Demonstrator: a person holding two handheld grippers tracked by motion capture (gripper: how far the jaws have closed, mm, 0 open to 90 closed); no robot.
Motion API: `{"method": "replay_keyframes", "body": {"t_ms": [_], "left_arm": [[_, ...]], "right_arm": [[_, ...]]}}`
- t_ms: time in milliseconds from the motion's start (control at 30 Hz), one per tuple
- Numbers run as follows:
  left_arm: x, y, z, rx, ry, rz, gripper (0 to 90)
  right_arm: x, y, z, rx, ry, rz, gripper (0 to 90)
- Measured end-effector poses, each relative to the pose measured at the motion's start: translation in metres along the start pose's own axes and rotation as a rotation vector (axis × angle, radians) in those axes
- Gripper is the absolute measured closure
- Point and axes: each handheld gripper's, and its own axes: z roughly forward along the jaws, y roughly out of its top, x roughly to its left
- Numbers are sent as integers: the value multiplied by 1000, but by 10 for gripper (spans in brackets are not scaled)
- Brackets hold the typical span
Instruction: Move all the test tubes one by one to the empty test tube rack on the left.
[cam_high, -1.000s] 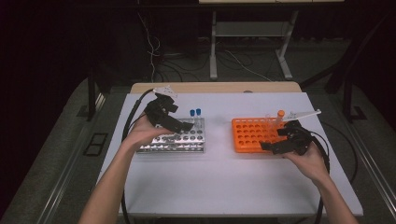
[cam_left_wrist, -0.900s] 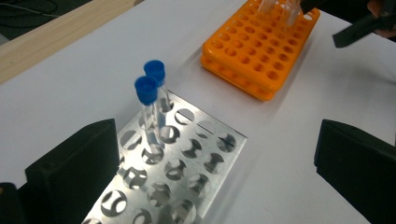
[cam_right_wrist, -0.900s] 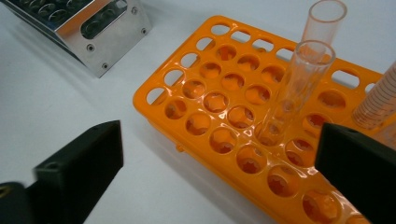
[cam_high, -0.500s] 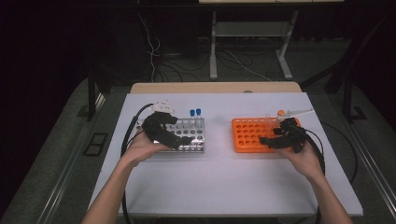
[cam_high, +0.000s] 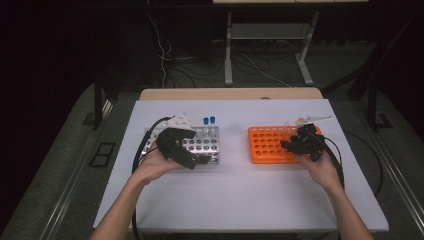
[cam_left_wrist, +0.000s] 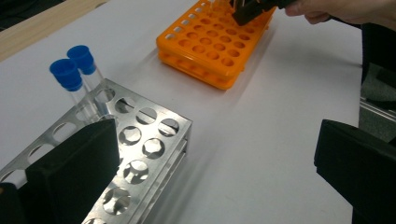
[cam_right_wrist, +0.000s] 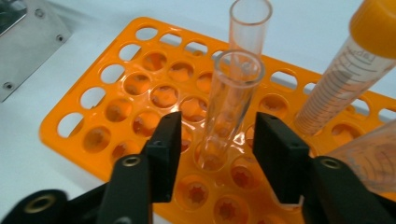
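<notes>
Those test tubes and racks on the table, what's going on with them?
A person works with a hand-held gripper in each hand. The right gripper has just been closing its jaws around a clear open tube standing in the orange rack; small gaps still show beside the glass, so it isn't gripped yet. The left gripper, jaws wide open, hovers at the metal rack, which holds two blue-capped tubes.
</notes>
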Motion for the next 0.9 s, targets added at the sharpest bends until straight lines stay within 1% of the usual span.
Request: {"method": "replay_keyframes", "body": {"t_ms": [100,200,300,400,567,700,833,900], "left_arm": [[-3,-2,1,-3,-8,1,0],[-5,-4,3,-6,-15,-2,0],[-6,-6,4,-7,-20,-2,0],[-6,-7,4,-9,-20,-5,0],[-4,-7,1,-16,-16,-12,0],[-2,-7,-1,-21,-14,-21,0],[-1,-6,-2,-23,-15,-24,0],[-1,-5,-3,-19,-15,-19,0]], "right_arm": [[0,0,2,-3,-23,-6,592],[1,1,4,-5,-32,-4,644],[2,1,5,-10,-24,-2,706],[4,2,6,-8,-17,-16,745],[7,4,4,-13,-29,-33,749],[7,9,-4,-29,-13,-29,750],[10,13,-13,-41,-22,-53,750],[11,15,-18,-49,-7,-53,750]]}}
